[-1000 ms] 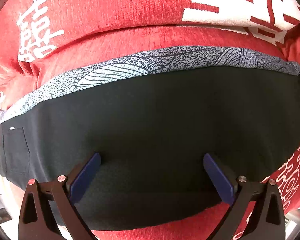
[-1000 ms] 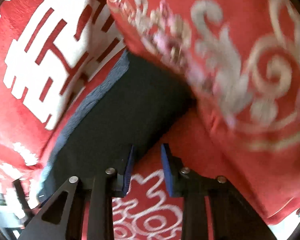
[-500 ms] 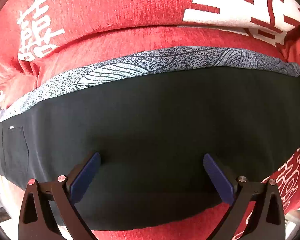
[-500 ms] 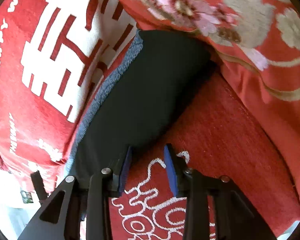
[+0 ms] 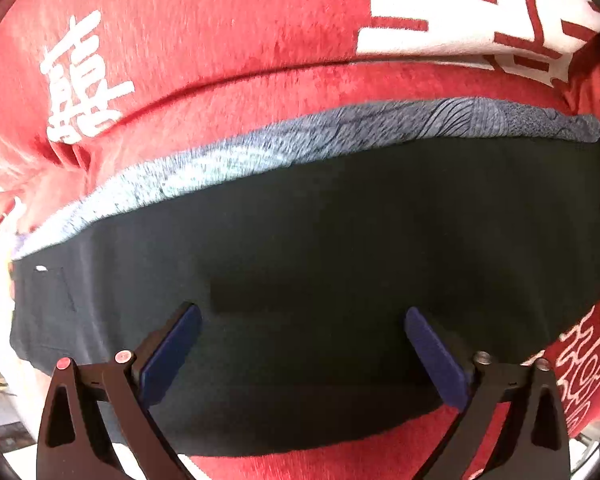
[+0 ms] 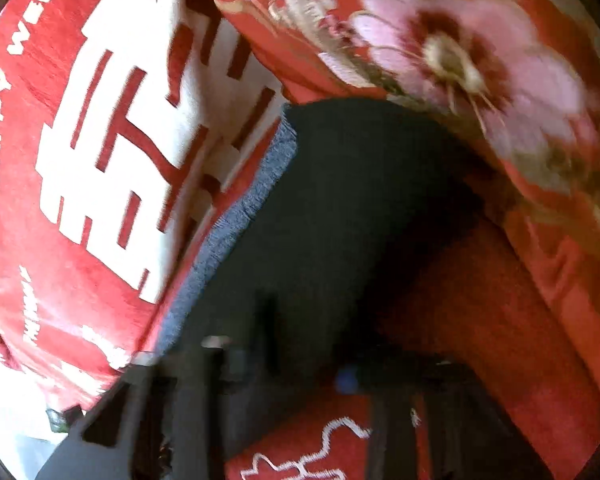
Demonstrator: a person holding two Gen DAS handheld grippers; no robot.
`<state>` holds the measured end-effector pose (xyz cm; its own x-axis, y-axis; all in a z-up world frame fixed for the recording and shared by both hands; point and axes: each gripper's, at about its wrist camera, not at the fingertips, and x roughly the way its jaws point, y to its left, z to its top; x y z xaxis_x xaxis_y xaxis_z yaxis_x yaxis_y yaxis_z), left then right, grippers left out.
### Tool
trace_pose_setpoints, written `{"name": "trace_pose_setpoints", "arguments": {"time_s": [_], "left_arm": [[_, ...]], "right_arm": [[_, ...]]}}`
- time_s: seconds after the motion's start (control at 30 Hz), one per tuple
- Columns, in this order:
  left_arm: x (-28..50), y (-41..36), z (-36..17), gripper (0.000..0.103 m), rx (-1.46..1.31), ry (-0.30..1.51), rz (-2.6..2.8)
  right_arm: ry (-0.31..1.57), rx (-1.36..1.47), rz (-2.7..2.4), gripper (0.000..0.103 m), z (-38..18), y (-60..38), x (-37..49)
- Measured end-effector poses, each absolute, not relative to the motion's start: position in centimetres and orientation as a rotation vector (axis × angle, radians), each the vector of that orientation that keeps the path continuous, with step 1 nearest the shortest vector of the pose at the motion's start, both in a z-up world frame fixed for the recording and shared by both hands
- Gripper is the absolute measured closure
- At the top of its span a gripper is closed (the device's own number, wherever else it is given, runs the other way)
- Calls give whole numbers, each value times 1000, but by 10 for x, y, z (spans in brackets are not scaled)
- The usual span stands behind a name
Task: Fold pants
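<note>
From the left wrist view, the pants [image 5: 340,280] lie stretched flat across the red sofa cover [image 5: 220,60], dark cloth with a grey patterned strip [image 5: 380,132] along the far edge and a pocket at the left end. The left gripper [image 5: 302,344] hovers low over the near part of the cloth, its blue pads [image 5: 172,352] spread wide with nothing between them. It sits much as it did half a second ago, though the view has tipped slightly and the grey strip is now smeared with motion. A sliver of the other tool shows at the right edge, further up than before. From the right wrist view, the right gripper [image 6: 296,368] is blurred and dark at the end of the pants [image 6: 360,220], beside the flowered cushion [image 6: 460,60]. Half a second ago its jaws stood a little apart at the cloth's edge; now they have pushed onto the fabric, and I cannot tell whether they have closed on it. I judge the step to be taking hold of that end for a fold; next it needs a firm pinch there, then a lift toward the pocket end.
</note>
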<state>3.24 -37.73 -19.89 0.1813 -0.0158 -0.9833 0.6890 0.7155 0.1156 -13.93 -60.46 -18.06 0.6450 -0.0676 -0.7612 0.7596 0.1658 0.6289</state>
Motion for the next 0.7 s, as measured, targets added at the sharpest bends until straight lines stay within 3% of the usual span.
{"name": "trace_pose_setpoints", "arguments": {"time_s": [0.03, 0.17, 0.3, 0.57, 0.7], "left_arm": [[31, -384, -192, 17, 611, 1311, -570], [15, -420, -168, 17, 550, 1247, -682], [-4, -454, -196, 17, 623, 1273, -709], [-6, -456, -204, 11, 621, 1246, -710], [14, -438, -196, 10, 539, 1337, -735]], "right_arm": [[660, 1279, -640, 87, -176, -605, -140], [642, 1200, -572, 87, -144, -602, -137], [635, 1129, -540, 87, -121, -595, -128], [714, 972, -516, 87, -97, -577, -104], [769, 851, -515, 87, -75, -563, -87]]}}
